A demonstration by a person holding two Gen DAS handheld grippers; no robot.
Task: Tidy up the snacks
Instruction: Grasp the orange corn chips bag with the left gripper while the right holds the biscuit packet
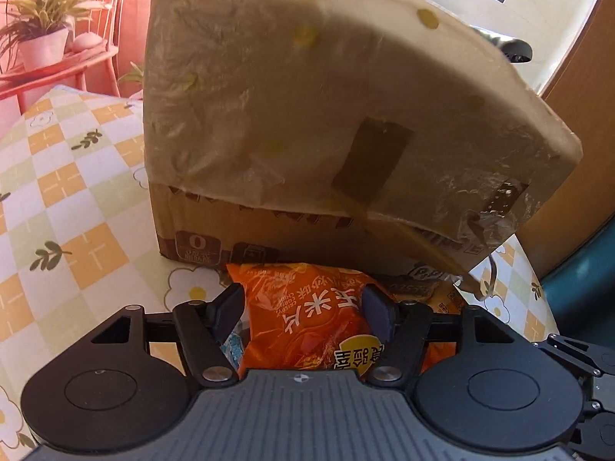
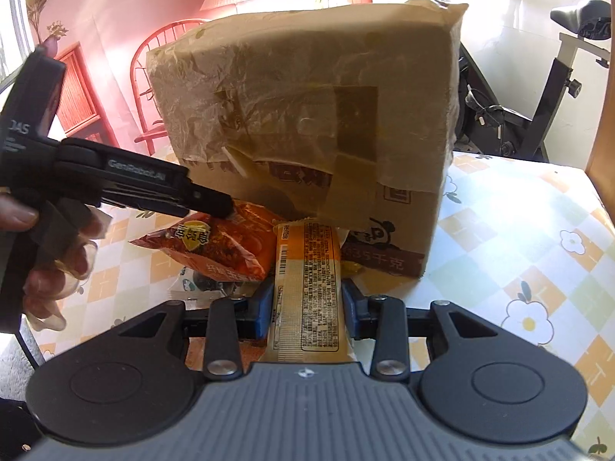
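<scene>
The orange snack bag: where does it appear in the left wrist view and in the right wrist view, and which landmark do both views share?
Left wrist view: the orange snack bag is at bottom centre, between the left gripper's fingers.
Right wrist view: it is left of centre, under the left gripper's tip, beside the yellow packet.
Shared landmark: the cardboard box directly behind the bag.

The tablecloth carries a check of orange, pale green and white squares, dotted with white flowers with yellow centres and small dark leaf sprigs. The cardboard box is brown with dark brown print, partly wrapped in clear film. The chip bag is bright orange with white lettering and a yellow badge. The long snack packet is orange-yellow with black print. The far wall is pink-red.
</scene>
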